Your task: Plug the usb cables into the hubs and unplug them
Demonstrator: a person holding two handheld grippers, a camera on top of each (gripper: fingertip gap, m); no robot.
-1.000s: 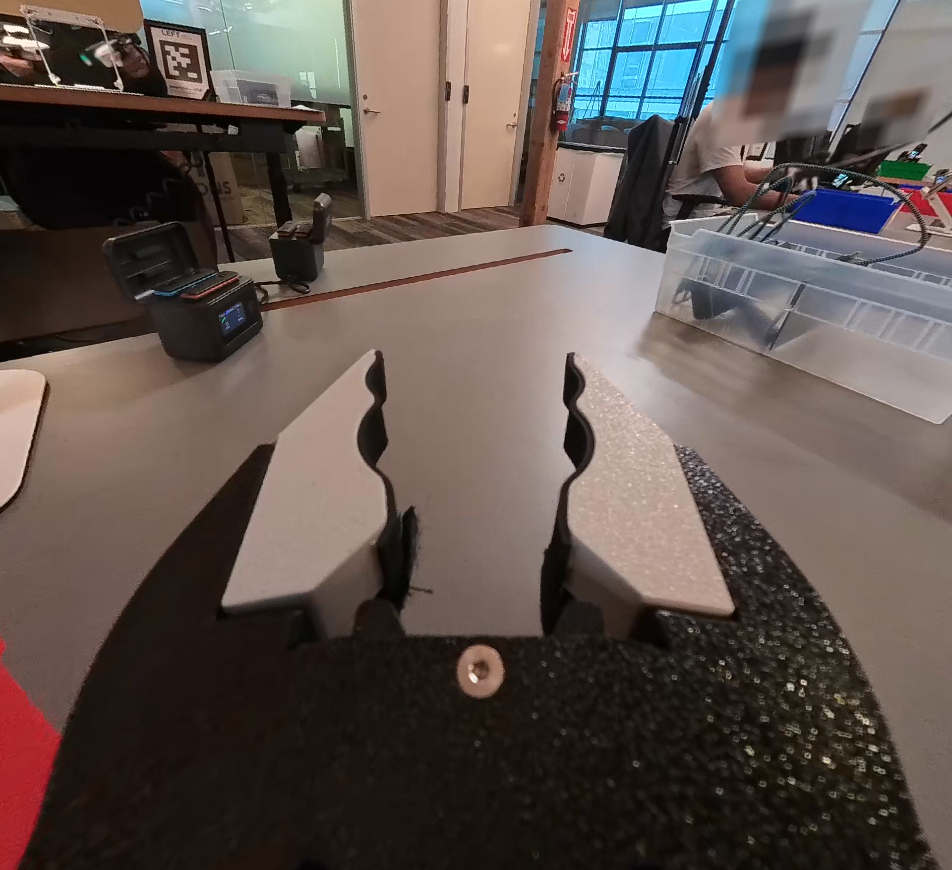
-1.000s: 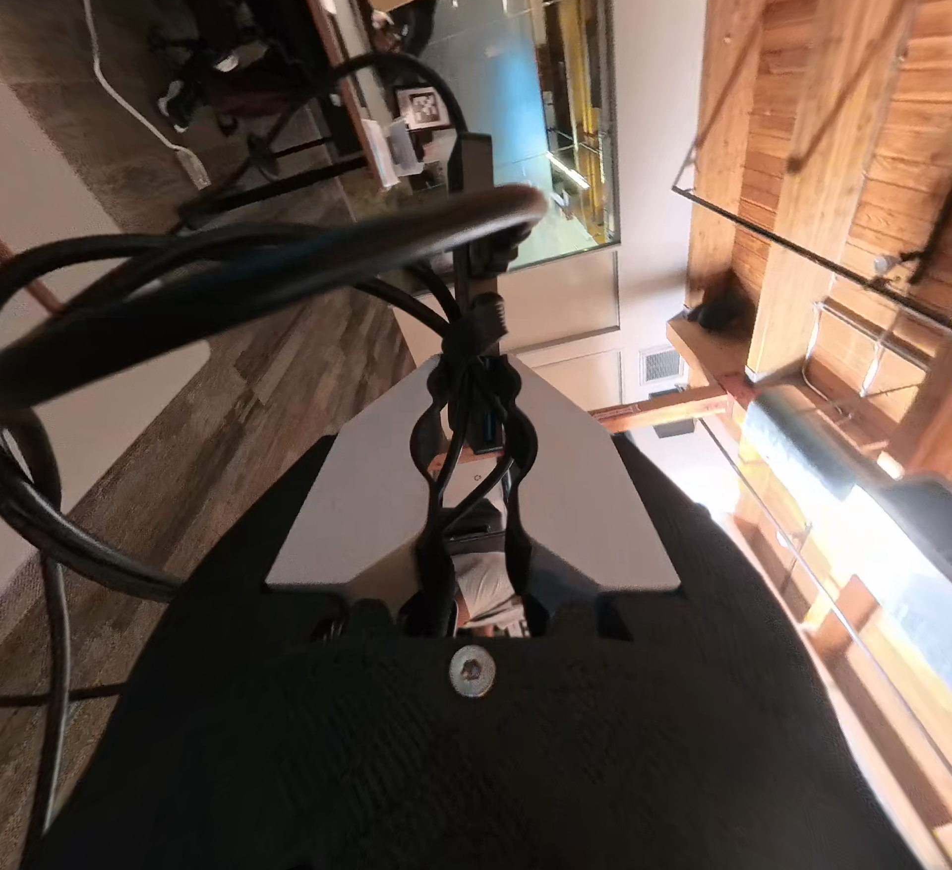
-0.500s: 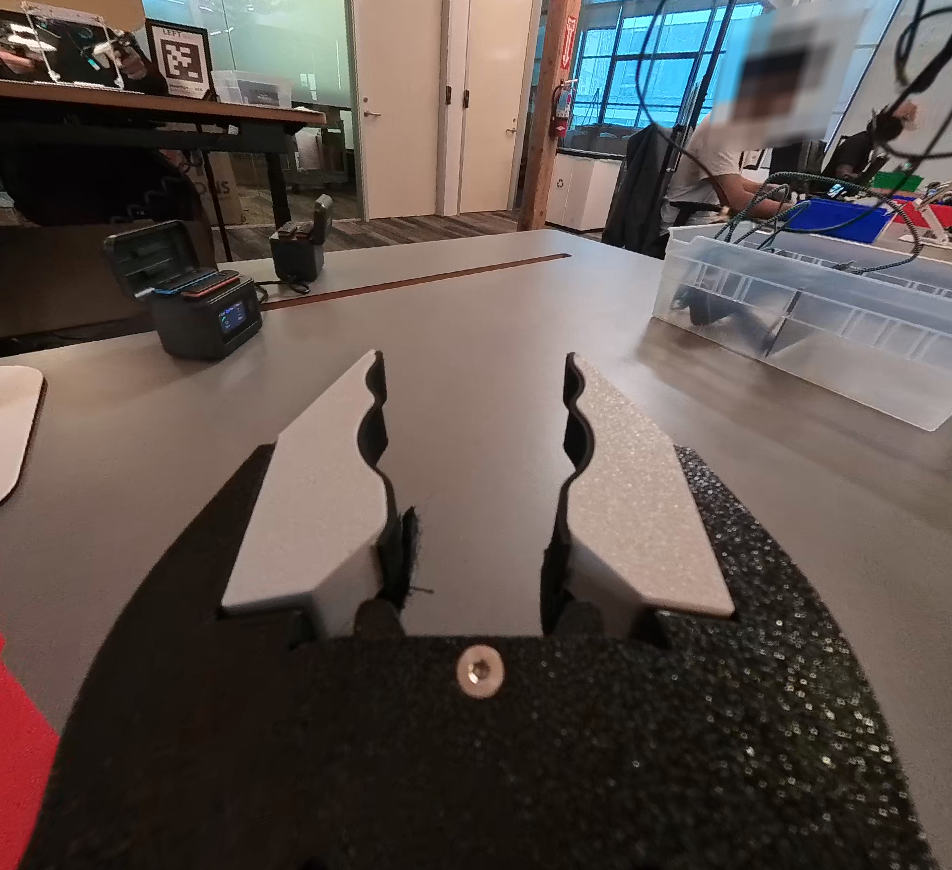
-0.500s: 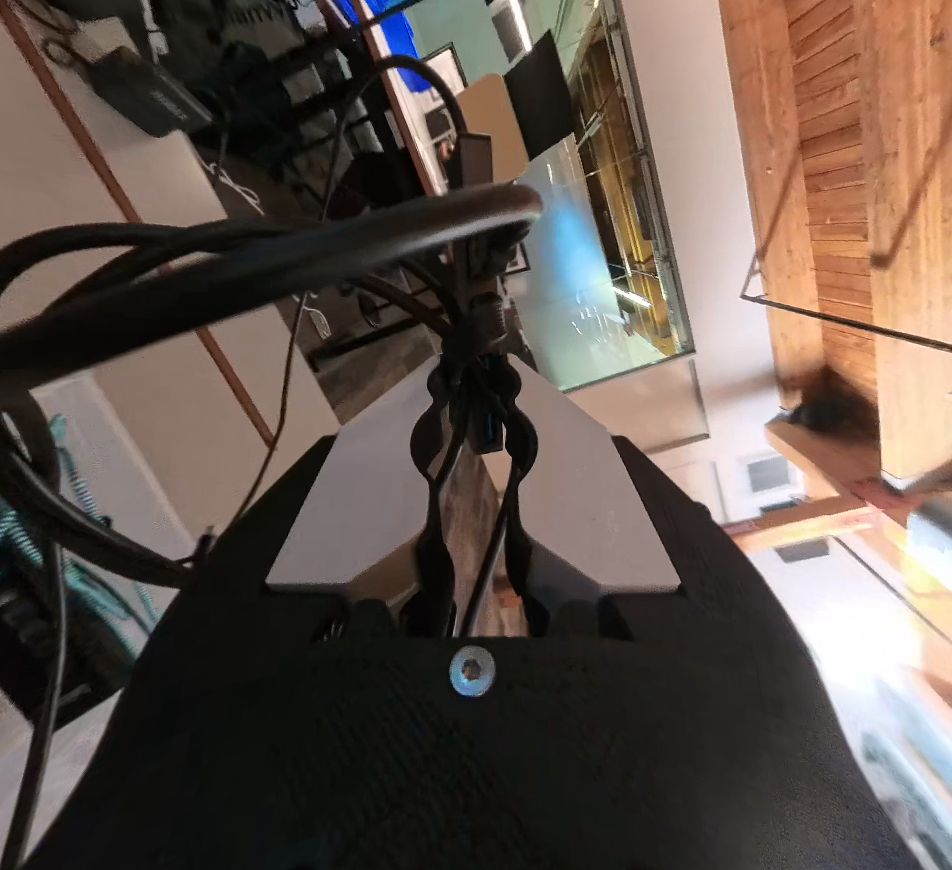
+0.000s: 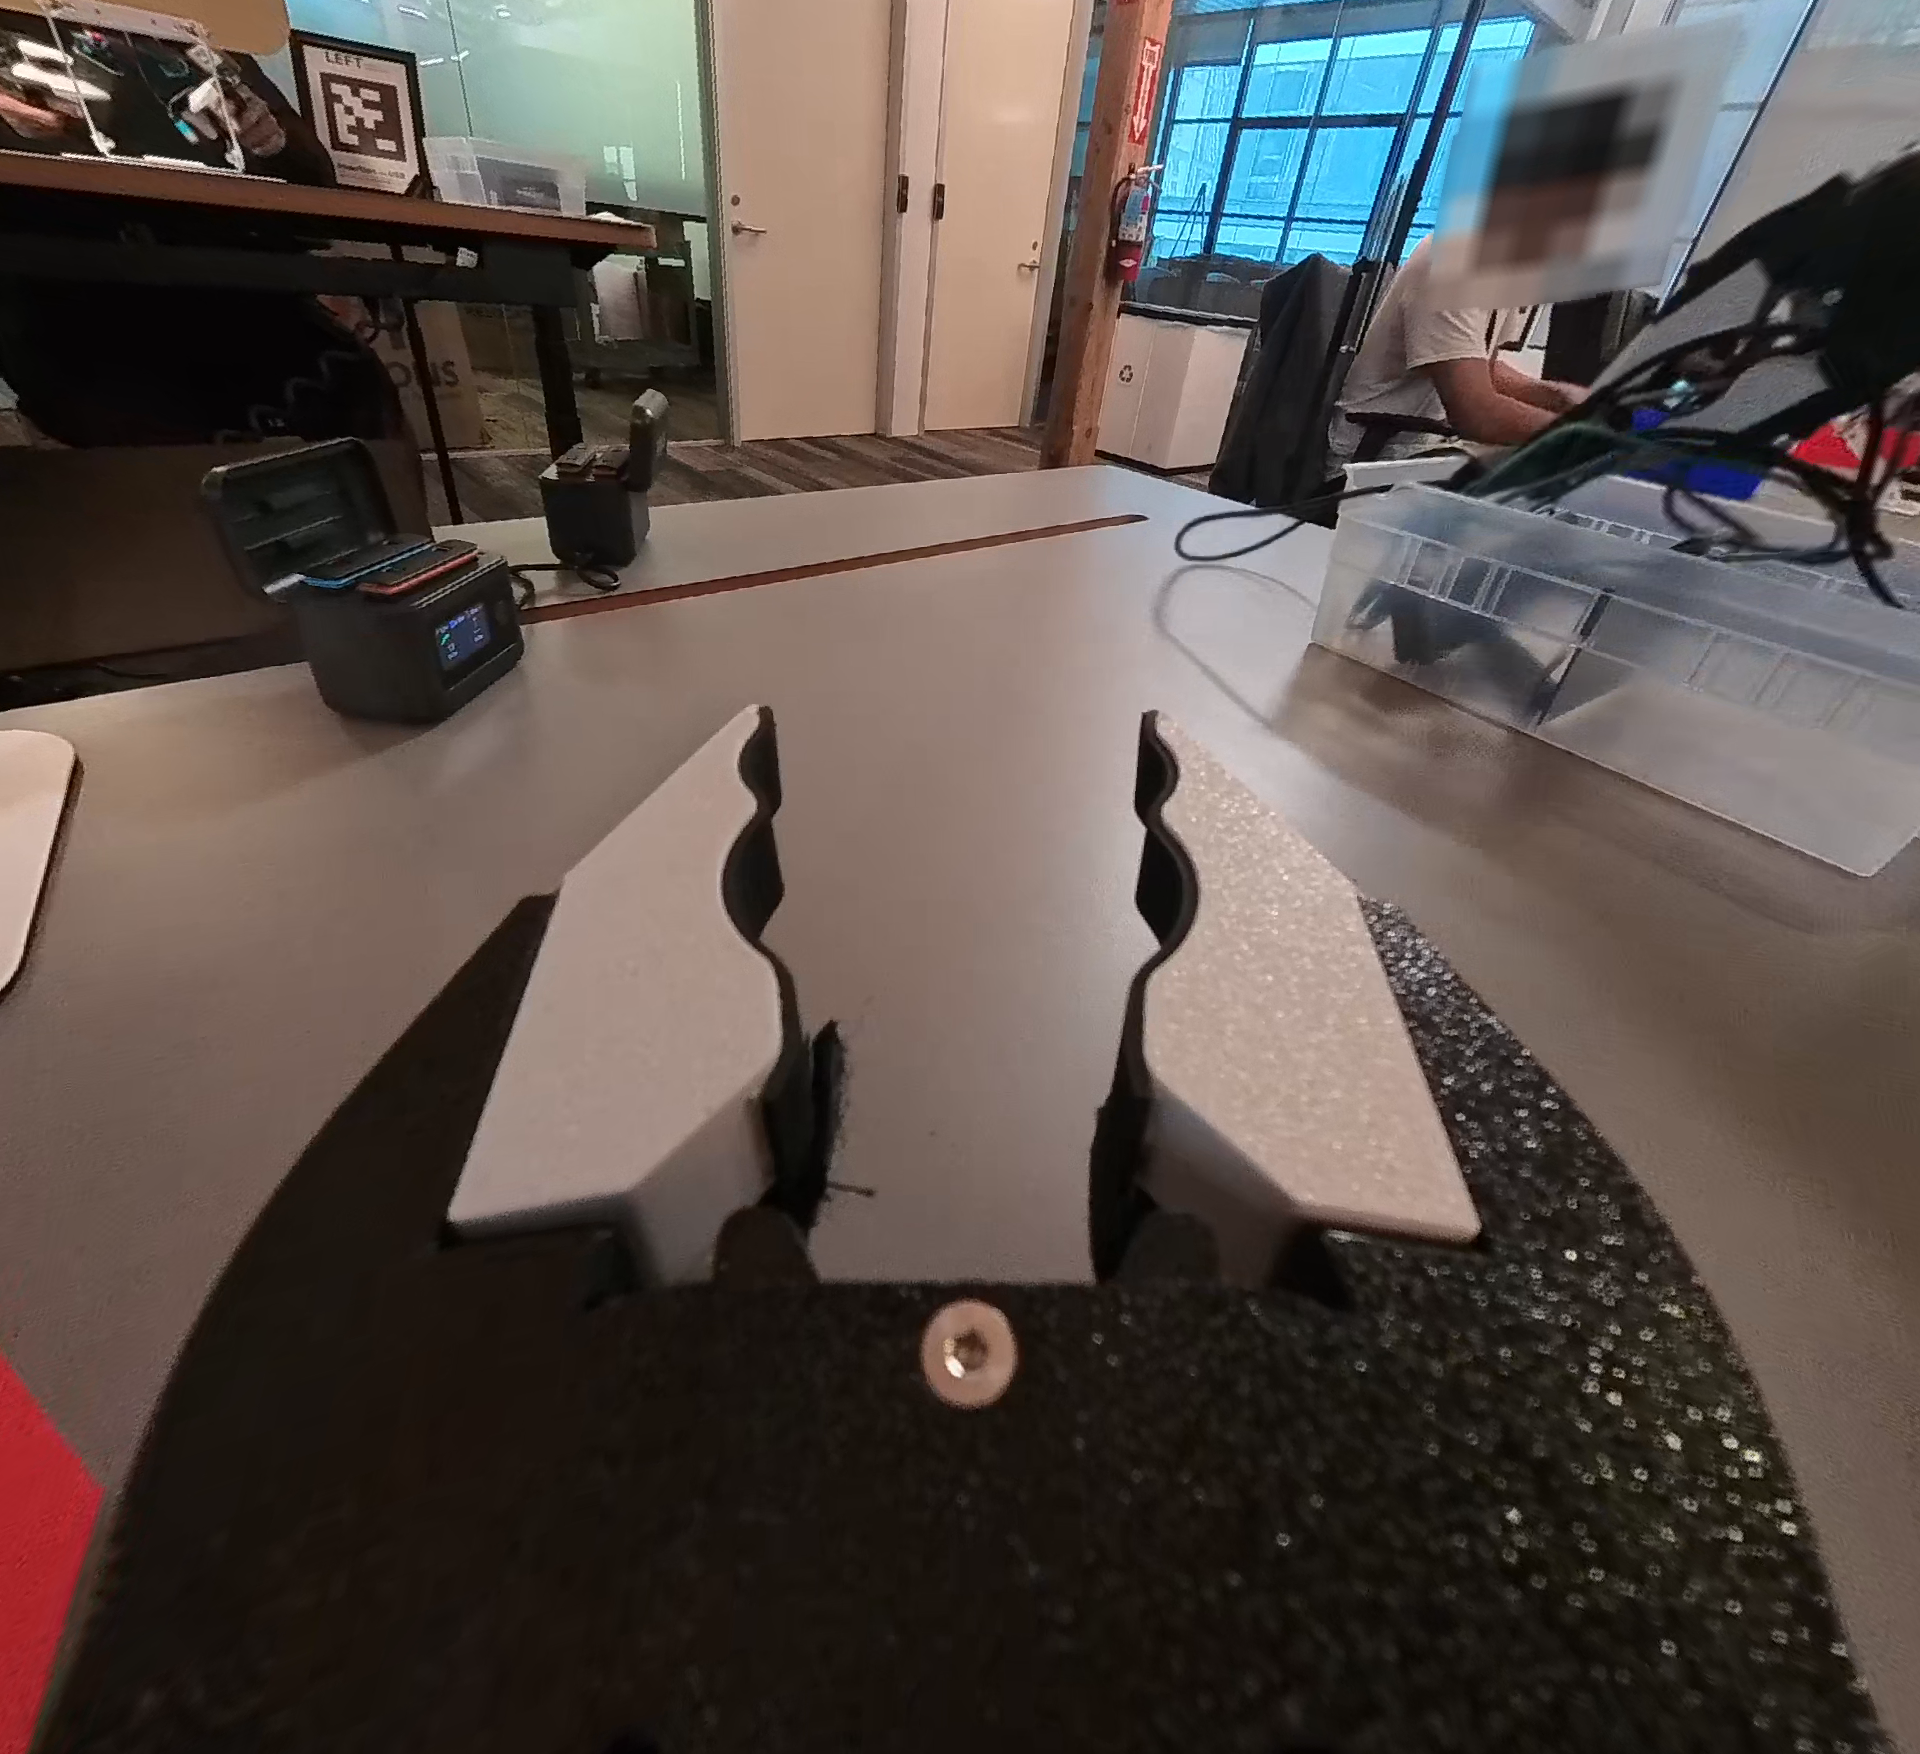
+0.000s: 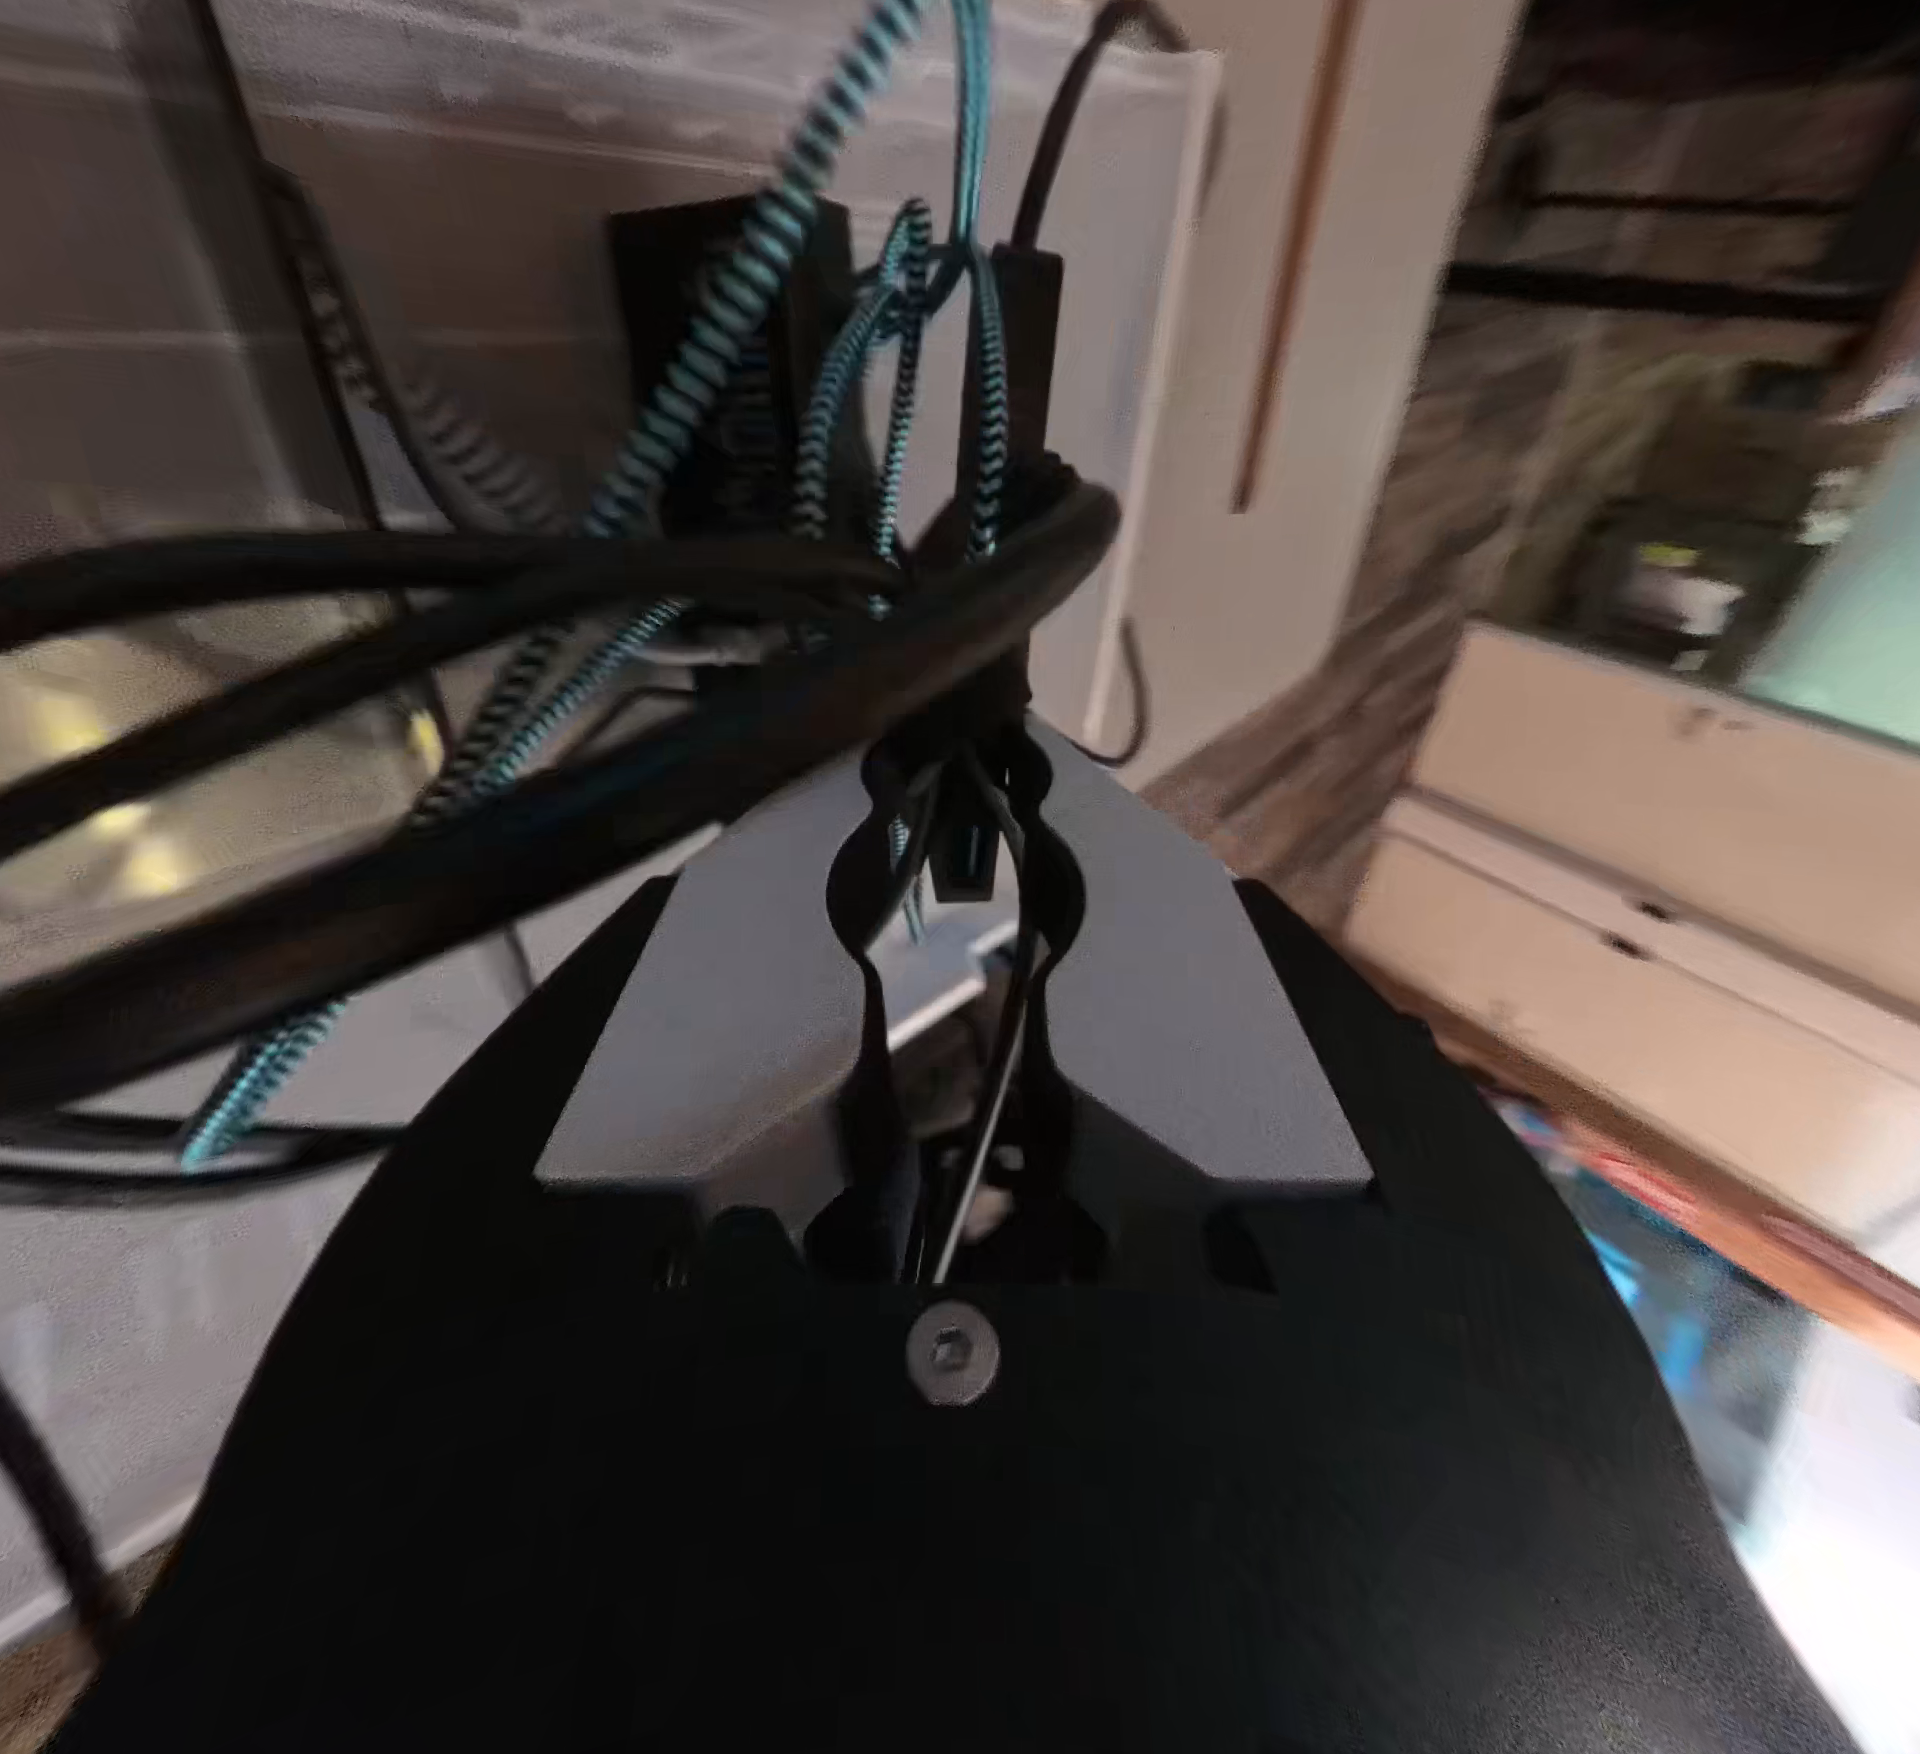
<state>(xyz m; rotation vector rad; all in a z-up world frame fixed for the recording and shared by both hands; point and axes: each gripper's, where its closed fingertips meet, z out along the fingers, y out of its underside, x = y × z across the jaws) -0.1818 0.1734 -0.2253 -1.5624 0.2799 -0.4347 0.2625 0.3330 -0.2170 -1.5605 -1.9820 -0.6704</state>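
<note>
My left gripper [image 5: 956,728] is open and empty, low over the grey table [image 5: 935,624]. My right gripper [image 6: 956,759] is shut on a bundle of black cables [image 6: 520,603]. A USB plug with a blue insert [image 6: 961,857] sits between its fingers. Teal-and-black braided cables [image 6: 727,354] and a black hub [image 6: 1029,333] hang tangled in front of it, over the clear plastic bin [image 6: 416,42]. The view is blurred. In the left wrist view the right gripper [image 5: 1849,291] shows at the far right above the bin [image 5: 1662,665], with cables trailing into it.
A black charger case with a small screen [image 5: 405,603] and a second one [image 5: 603,499] stand on the table at the back left. A white pad [image 5: 21,831] lies at the left edge. A person [image 5: 1434,354] sits behind the bin. One gripper's finger ends stand about 50 centimetres off the other's.
My right gripper has swung down from pointing at the ceiling to pointing at the bin, still holding the cable bundle. It now shows above the bin in the left wrist view. My left gripper has not moved.
</note>
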